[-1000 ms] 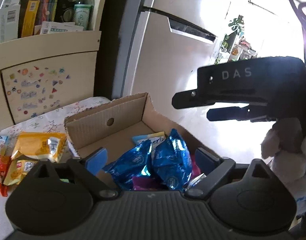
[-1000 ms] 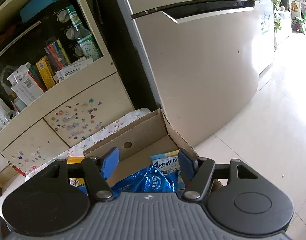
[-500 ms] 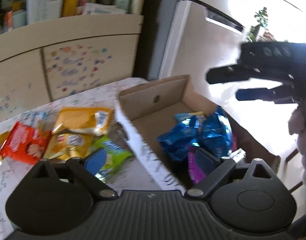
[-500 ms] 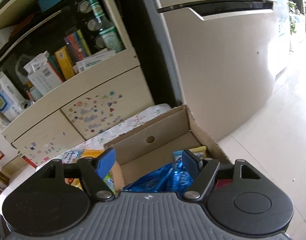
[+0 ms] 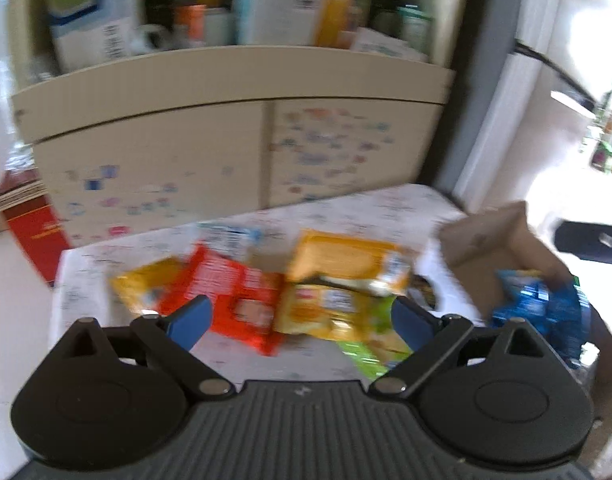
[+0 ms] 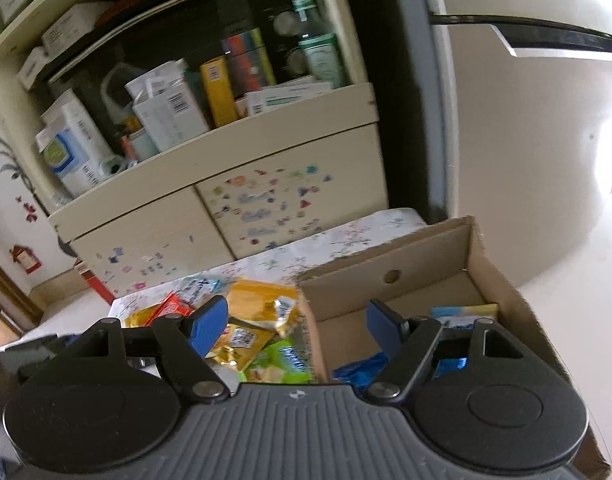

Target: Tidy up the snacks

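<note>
Several snack packets lie on a floral-clothed table (image 5: 346,208): a red packet (image 5: 229,292), an orange one (image 5: 346,260), a yellow one (image 5: 318,312) and a green one (image 5: 366,352). A cardboard box (image 6: 478,256) at the table's right end holds blue packets (image 5: 538,308). My left gripper (image 5: 301,316) is open and empty, above the packets. My right gripper (image 6: 297,324) is open and empty, over the box's left wall (image 6: 310,328); the yellow (image 6: 261,300) and green (image 6: 281,364) packets lie left of it.
A cream cabinet (image 6: 225,200) with stickers and a shelf of boxes and bottles stands behind the table. A refrigerator (image 6: 526,120) is at the right. A red box (image 5: 37,232) sits on the floor at the left.
Both grippers have swung left, away from the box and toward the loose packets on the table. The left view is blurred by motion. Both stay open and empty.
</note>
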`<action>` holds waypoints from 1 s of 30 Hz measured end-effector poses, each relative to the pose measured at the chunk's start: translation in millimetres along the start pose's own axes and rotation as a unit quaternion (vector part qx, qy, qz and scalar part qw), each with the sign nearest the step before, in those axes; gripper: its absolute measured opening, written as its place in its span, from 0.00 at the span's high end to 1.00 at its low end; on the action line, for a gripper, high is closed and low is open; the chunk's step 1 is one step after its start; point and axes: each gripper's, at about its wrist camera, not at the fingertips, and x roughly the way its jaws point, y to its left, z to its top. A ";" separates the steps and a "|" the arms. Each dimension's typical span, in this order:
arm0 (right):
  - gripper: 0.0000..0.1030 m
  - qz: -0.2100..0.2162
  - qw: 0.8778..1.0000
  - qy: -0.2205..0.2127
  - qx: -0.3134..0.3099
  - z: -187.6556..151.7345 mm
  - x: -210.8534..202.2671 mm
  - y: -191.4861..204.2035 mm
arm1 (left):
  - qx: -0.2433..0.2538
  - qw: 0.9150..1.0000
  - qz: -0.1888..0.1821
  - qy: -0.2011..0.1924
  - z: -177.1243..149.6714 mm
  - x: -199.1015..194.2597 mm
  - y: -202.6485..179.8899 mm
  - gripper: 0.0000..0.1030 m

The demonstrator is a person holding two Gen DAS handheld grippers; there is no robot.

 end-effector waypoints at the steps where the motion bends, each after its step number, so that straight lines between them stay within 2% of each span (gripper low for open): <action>1: 0.21 0.003 1.000 0.001 -0.004 -0.3 2.1 3.5 | -0.007 1.000 0.007 0.000 1.3 2.0 6.9 0.07; 13: 0.21 0.041 0.996 0.036 -0.064 -11.4 36.2 40.9 | -0.069 0.995 0.076 0.011 12.6 46.2 65.7 0.07; 16: 0.21 0.054 0.993 0.055 -0.087 -15.9 53.2 51.8 | -0.087 0.993 0.077 0.018 16.0 62.6 71.9 0.07; 20: 0.21 0.063 0.989 0.084 -0.103 -24.7 75.9 61.7 | -0.083 0.993 0.085 0.017 18.7 79.2 69.4 0.07; 23: 0.21 0.051 0.988 0.105 -0.099 -31.9 89.1 63.7 | -0.066 0.992 0.103 0.019 18.9 92.9 64.8 0.07; 28: 0.21 0.030 0.989 0.136 -0.053 -48.9 101.6 58.9 | -0.051 0.990 0.125 0.040 13.6 105.9 64.5 0.07; 30: 0.21 0.023 0.989 0.139 -0.044 -49.9 97.7 56.9 | -0.056 0.991 0.116 0.027 16.7 97.9 66.2 0.07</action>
